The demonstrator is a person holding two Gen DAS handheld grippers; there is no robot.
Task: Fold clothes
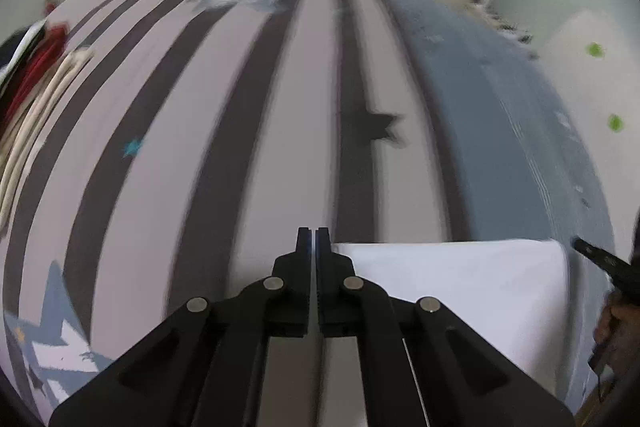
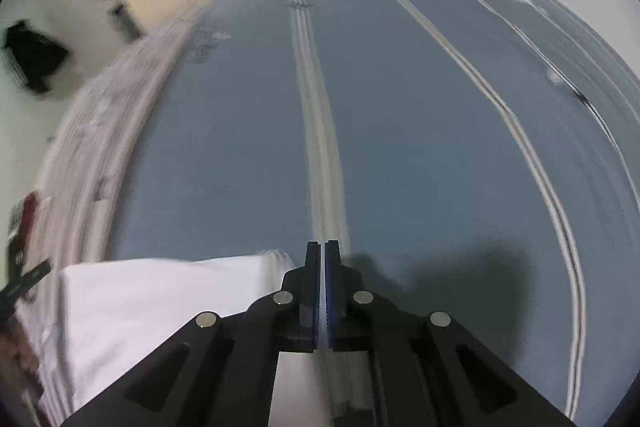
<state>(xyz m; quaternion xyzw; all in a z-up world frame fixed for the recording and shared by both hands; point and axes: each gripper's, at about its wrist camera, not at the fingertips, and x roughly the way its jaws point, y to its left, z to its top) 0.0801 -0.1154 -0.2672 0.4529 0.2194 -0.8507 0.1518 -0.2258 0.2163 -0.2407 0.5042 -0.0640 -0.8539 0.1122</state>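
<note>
Slippage looked the main hazard: the left gripper (image 1: 313,239) and the right gripper (image 2: 322,251) were each pinched tight at opposite ends of the white garment (image 1: 448,279), apparently on thin cloth, so a hasty or uneven carry could pull an end free or skew the fold. That garment hung stretched between them, low over the bed where the striped cover (image 1: 248,107) met the blue cover (image 2: 400,131). Its long axis ran crosswise from one gripper to the other, the taut upper edge facing forward.
</note>
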